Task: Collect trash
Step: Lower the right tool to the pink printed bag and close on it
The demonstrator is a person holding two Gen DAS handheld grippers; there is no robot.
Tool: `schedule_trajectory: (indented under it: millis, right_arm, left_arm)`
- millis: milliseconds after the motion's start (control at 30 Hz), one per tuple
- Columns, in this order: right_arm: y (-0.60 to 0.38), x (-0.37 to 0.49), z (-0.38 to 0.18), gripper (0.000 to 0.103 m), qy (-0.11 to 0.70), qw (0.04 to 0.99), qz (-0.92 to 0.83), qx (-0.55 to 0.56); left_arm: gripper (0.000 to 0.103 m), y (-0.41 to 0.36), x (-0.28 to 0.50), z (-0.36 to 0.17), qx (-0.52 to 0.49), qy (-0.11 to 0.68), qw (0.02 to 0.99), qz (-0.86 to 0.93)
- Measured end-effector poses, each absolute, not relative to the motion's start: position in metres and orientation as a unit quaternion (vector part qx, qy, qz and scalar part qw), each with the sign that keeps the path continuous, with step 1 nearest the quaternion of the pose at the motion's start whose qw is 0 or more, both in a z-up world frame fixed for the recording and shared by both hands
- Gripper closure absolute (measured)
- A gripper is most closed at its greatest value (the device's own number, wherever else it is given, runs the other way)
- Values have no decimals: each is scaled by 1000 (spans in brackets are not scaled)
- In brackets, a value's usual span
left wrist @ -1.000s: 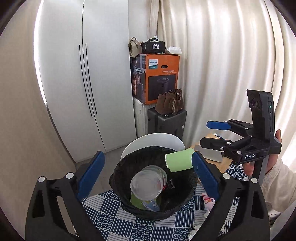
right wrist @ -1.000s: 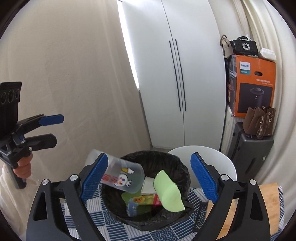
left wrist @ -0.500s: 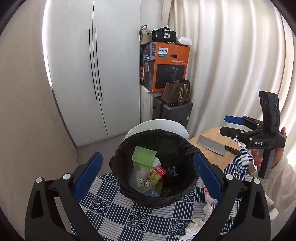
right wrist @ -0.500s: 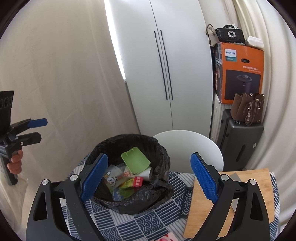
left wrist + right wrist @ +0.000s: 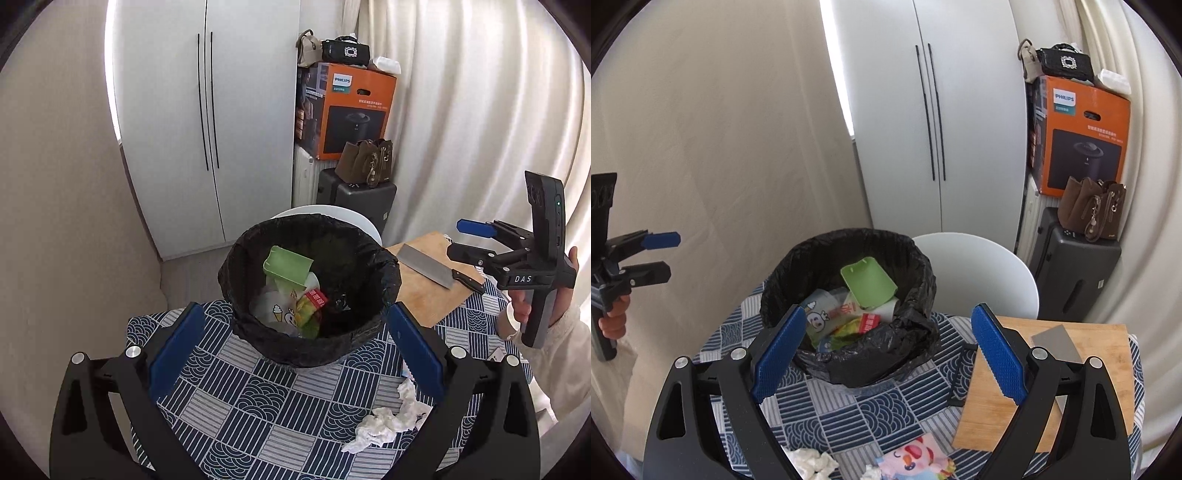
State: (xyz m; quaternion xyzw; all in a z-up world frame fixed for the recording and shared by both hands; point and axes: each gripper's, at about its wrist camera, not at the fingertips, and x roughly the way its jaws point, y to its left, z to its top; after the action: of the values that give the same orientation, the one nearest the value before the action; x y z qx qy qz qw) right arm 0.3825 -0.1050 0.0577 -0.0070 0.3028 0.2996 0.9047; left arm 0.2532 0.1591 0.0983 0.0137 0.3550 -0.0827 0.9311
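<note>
Both grippers empty, jaws spread wide: left gripper (image 5: 291,354) & right gripper (image 5: 886,358) hover near side of black-lined trash bin (image 5: 384,266). Green cup (image 5: 288,264) & wrappers lie inside bin; crumpled tissue (image 5: 384,421) on tablecloth (image 5: 258,406), near-right of bin.

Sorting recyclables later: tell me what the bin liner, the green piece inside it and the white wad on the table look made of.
Bin liner: thin black plastic film, glossy and wrinkled.
Green piece: likely rigid plastic, matte, with moulded edges.
White wad: probably tissue paper, soft, crumpled, no sheen.
</note>
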Motion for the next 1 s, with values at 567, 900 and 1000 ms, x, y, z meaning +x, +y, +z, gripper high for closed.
schedule_trajectory:
  millis: [567, 900, 1000]
  right_arm:
    - [-133, 354, 5, 16, 357, 883, 302, -34]
    - [-152, 342, -39, 17, 404, 859, 310, -50]
    - [-155, 340, -49, 18, 413, 853, 314, -55]
  left_arm:
    - [6, 120, 224, 56, 14, 394, 915, -83]
    - [6, 82, 215, 32, 22, 412, 906, -96]
    - [6, 73, 212, 25, 23, 416, 904, -96]
